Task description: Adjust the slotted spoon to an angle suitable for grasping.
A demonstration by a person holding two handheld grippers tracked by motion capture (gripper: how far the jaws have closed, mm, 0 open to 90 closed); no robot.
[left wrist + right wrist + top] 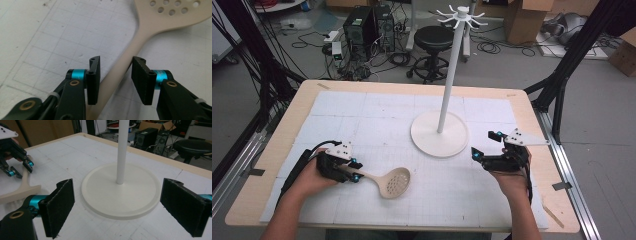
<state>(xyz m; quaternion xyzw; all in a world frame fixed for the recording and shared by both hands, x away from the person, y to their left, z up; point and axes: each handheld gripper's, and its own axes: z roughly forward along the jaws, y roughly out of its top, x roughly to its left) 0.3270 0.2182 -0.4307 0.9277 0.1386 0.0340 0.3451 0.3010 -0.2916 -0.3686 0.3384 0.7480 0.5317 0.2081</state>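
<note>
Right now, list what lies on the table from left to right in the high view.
left gripper → slotted spoon → hanging stand → right gripper

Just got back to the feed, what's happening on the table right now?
A person holds tongs in each hand. The left tongs straddle the handle of a cream slotted spoon lying on the white mat; a gap shows beside the handle, so it isn't clamped yet. The right tongs hang wide open, facing the base of the white hook stand. Nothing hangs on the stand.
</note>
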